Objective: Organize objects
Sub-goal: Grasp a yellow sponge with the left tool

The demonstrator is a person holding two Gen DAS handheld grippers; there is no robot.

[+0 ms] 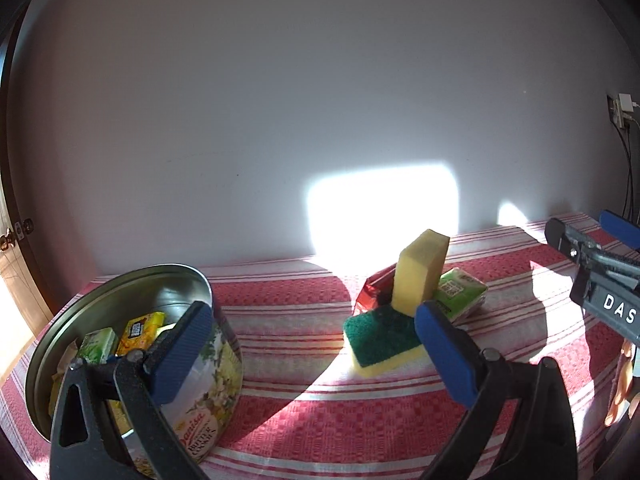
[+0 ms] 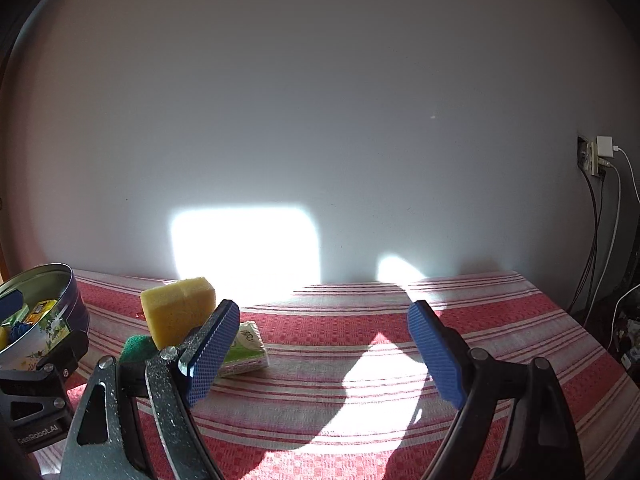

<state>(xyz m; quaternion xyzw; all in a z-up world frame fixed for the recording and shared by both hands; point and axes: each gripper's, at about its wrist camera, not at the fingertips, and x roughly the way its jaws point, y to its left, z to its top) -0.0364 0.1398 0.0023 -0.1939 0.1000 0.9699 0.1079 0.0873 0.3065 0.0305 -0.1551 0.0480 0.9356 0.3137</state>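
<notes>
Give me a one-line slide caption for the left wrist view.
Open left gripper hovers between cookie tin and two stacked sponges on red striped tablecloth.

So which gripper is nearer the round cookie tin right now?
Left. The left gripper stands open right beside the cookie tin, one pad against its wall. The right gripper, open and empty, is off past the sponges.

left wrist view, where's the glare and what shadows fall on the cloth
Left wrist view: a blown-out sun patch on the wall behind the upright yellow sponge; curved dark shadows cross the striped tablecloth; edges bend from the fisheye. Right wrist view: the same patch washes out, and shadow arcs lie between the open right tongs.
</notes>
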